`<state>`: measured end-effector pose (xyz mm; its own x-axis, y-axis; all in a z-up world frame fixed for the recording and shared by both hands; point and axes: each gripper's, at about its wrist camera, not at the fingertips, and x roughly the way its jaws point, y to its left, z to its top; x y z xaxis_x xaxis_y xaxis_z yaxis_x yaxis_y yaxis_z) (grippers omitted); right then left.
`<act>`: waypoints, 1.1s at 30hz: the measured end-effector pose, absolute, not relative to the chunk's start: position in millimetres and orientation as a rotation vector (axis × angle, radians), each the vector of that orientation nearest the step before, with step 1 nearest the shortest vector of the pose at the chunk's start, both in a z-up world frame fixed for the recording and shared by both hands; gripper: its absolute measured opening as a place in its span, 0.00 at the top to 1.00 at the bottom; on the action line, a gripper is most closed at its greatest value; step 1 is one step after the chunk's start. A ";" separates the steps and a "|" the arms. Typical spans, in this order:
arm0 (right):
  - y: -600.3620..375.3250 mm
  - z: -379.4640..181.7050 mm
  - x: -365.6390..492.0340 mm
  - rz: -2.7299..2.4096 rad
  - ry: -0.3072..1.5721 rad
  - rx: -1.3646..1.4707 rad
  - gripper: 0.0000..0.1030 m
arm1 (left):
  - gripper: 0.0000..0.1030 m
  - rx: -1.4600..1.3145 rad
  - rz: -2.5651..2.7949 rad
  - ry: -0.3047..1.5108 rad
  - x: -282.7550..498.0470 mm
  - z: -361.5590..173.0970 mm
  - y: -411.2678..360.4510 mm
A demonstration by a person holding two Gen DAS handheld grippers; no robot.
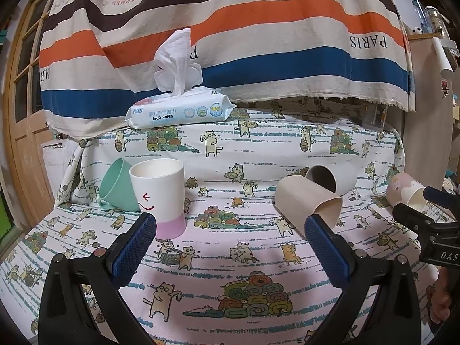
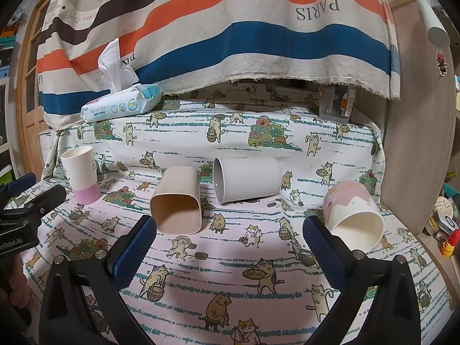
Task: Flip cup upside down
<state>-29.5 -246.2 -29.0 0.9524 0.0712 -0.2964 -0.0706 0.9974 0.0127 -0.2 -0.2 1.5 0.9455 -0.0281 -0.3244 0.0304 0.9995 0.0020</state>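
Observation:
A white cup with a pink base [image 1: 161,195] stands upright, mouth up, on the cat-print cloth; it also shows in the right wrist view [image 2: 82,174]. A mint green cup [image 1: 118,185] leans tilted behind it. A beige square cup [image 1: 309,204] [image 2: 178,201], a grey cup [image 1: 333,178] [image 2: 245,179] and a pink-and-cream cup [image 1: 405,191] [image 2: 352,215] lie on their sides. My left gripper [image 1: 230,224] is open and empty, its left fingertip beside the white cup's base. My right gripper [image 2: 230,227] is open and empty, between the beige and pink-and-cream cups.
A pack of baby wipes [image 1: 178,110] [image 2: 122,102] sits on the raised back ledge under a striped hanging cloth [image 1: 230,28]. A wooden door [image 1: 23,115] is at left and a wooden panel [image 2: 417,143] at right. The cloth-covered table [image 2: 230,273] extends toward me.

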 end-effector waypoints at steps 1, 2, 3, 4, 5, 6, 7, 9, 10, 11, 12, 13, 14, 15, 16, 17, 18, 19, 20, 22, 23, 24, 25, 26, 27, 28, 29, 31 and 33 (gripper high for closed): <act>-246.2 -29.0 -29.5 0.072 0.301 0.002 0.00 | 0.00 0.008 -0.030 0.328 -0.3 1.7 -0.4; -246.2 -29.1 -30.2 0.072 0.301 0.002 0.00 | 0.00 0.009 -0.030 0.327 -0.6 1.8 -0.5; -246.3 -29.0 -29.9 0.072 0.301 0.001 0.00 | 0.00 0.010 -0.031 0.326 -0.7 1.7 -0.8; -246.4 -28.9 -29.4 0.072 0.301 0.002 0.00 | 0.00 0.011 -0.031 0.325 -0.9 1.5 -1.1; -246.5 -28.9 -29.6 0.072 0.301 0.001 0.00 | 0.00 0.011 -0.031 0.325 -0.5 1.6 -1.1; -246.6 -28.7 -29.3 0.072 0.302 0.002 0.00 | 0.00 0.010 -0.030 0.325 -1.0 1.5 -1.2; -246.5 -28.7 -29.3 0.073 0.302 0.002 0.00 | 0.00 0.010 -0.030 0.324 -1.0 1.6 -1.2; -246.3 -28.7 -29.4 0.073 0.301 0.002 0.00 | 0.00 0.012 -0.029 0.318 -2.4 1.6 -2.0; -246.3 -28.7 -29.4 0.072 0.301 0.002 0.00 | 0.00 0.013 -0.030 0.316 -2.9 1.6 -2.3; -246.3 -28.7 -30.0 0.072 0.300 0.001 0.00 | 0.00 0.014 -0.031 0.314 -3.2 1.6 -2.7; -246.2 -28.6 -29.4 0.072 0.301 0.001 0.00 | 0.00 0.015 -0.031 0.314 -3.3 1.5 -3.0; -246.2 -28.6 -29.7 0.072 0.300 0.000 0.00 | 0.00 0.016 -0.031 0.315 -3.4 1.3 -3.2; -246.1 -28.5 -29.5 0.072 0.301 0.001 0.00 | 0.00 0.016 -0.031 0.315 -3.1 1.3 -3.4; -246.1 -28.4 -29.4 0.072 0.301 0.001 0.00 | 0.00 0.016 -0.031 0.314 -3.3 1.2 -3.2; -246.1 -28.4 -29.4 0.072 0.301 0.001 0.00 | 0.00 0.015 -0.031 0.314 -3.2 1.3 -3.3; -246.1 -28.4 -29.5 0.073 0.301 0.001 0.00 | 0.00 0.016 -0.031 0.314 -3.2 1.3 -3.3; -246.0 -28.4 -29.7 0.073 0.301 0.000 0.00 | 0.00 0.016 -0.031 0.315 -3.1 1.2 -3.3; -245.9 -28.4 -29.9 0.072 0.300 0.000 0.00 | 0.00 0.016 -0.031 0.315 -3.3 1.2 -3.2; -245.6 -28.3 -29.7 0.072 0.300 0.000 0.00 | 0.00 0.016 -0.031 0.315 -3.3 1.2 -3.2; -245.3 -28.3 -29.7 0.072 0.301 0.001 0.00 | 0.00 0.015 -0.031 0.315 -3.4 1.1 -3.2; -245.3 -28.3 -29.8 0.072 0.300 0.000 0.00 | 0.00 0.015 -0.031 0.315 -3.4 1.1 -3.2; -245.1 -28.3 -29.8 0.072 0.301 0.000 0.00 | 0.00 0.015 -0.031 0.314 -3.3 1.1 -3.2; -245.1 -28.4 -29.9 0.072 0.301 0.001 0.00 | 0.00 0.015 -0.031 0.314 -3.2 1.1 -3.3; -245.6 -28.4 -30.1 0.072 0.301 0.001 0.00 | 0.00 0.015 -0.031 0.314 -3.3 1.1 -3.2; -245.3 -28.4 -30.0 0.072 0.301 0.002 0.00 | 0.00 0.016 -0.031 0.315 -3.3 1.1 -3.1; -244.9 -28.4 -29.8 0.072 0.301 0.001 0.00 | 0.00 0.015 -0.031 0.314 -3.4 1.1 -3.1; -245.1 -28.4 -29.7 0.072 0.301 0.001 0.00 | 0.00 0.015 -0.031 0.314 -3.3 1.1 -3.1; -245.5 -28.4 -29.4 0.073 0.301 0.001 0.00 | 0.00 0.015 -0.032 0.314 -3.3 1.1 -3.0; -245.6 -28.5 -29.1 0.075 0.304 0.003 0.00 | 0.00 0.016 -0.032 0.314 -3.3 1.1 -3.1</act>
<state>-29.1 -245.6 -28.5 0.9513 0.0740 -0.2992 -0.0730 0.9972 0.0145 -3.3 -3.1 1.1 0.9505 -0.0285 -0.3095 0.0334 0.9994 0.0105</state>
